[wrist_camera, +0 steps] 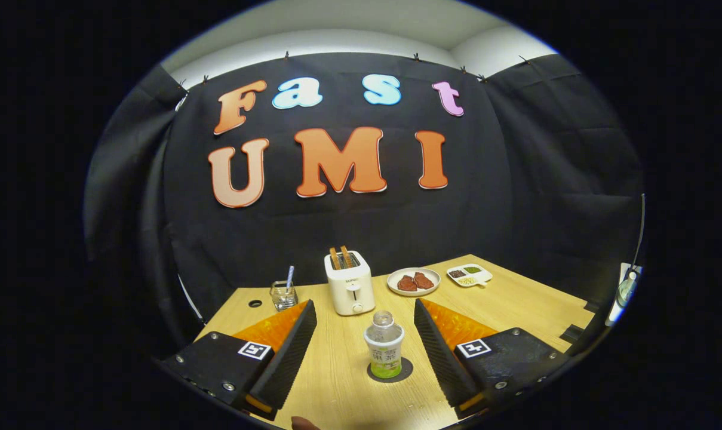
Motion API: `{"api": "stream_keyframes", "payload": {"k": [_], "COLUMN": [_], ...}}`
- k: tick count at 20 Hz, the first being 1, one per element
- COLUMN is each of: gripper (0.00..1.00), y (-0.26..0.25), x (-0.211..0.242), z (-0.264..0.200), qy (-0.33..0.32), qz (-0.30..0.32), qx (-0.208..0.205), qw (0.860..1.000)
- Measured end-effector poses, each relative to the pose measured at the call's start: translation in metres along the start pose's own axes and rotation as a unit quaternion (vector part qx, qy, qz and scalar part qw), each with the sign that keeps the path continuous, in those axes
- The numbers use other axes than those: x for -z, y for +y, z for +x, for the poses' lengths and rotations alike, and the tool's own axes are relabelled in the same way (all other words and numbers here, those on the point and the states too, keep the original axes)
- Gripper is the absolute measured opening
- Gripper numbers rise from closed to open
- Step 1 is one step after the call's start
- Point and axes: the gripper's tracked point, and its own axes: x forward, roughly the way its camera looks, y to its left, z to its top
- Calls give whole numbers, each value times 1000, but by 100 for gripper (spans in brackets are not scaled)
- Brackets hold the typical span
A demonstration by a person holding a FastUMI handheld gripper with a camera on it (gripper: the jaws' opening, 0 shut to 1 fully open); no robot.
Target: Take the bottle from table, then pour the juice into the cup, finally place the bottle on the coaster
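Note:
A small clear bottle (384, 349) with a white and green label stands upright on a dark round coaster (390, 371) on the wooden table (516, 304). It has no cap on. The bottle sits between my two fingers, nearer the right one, touching neither. My gripper (365, 310) is open wide, its ribbed black pads (292, 352) on either side. A glass cup (283, 295) with a blue-and-white straw stands beyond the left fingertip, near the back left of the table.
A white toaster (350, 288) with two slices of toast stands beyond the bottle. Right of it are a plate with brown pieces (414, 281) and a small divided dish (469, 275). A round hole (255, 303) is in the table's back left corner.

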Motion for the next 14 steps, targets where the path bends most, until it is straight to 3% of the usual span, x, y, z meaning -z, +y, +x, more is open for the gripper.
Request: {"api": "stream_keyframes", "payload": {"k": [7,14], "gripper": [97,97], "y": [60,109], "x": [-50,-51], "z": [-67,-95], "qy": [-48,-46], "qz": [1,-4], "qx": [-58,-101], "qw": [997,994]}}
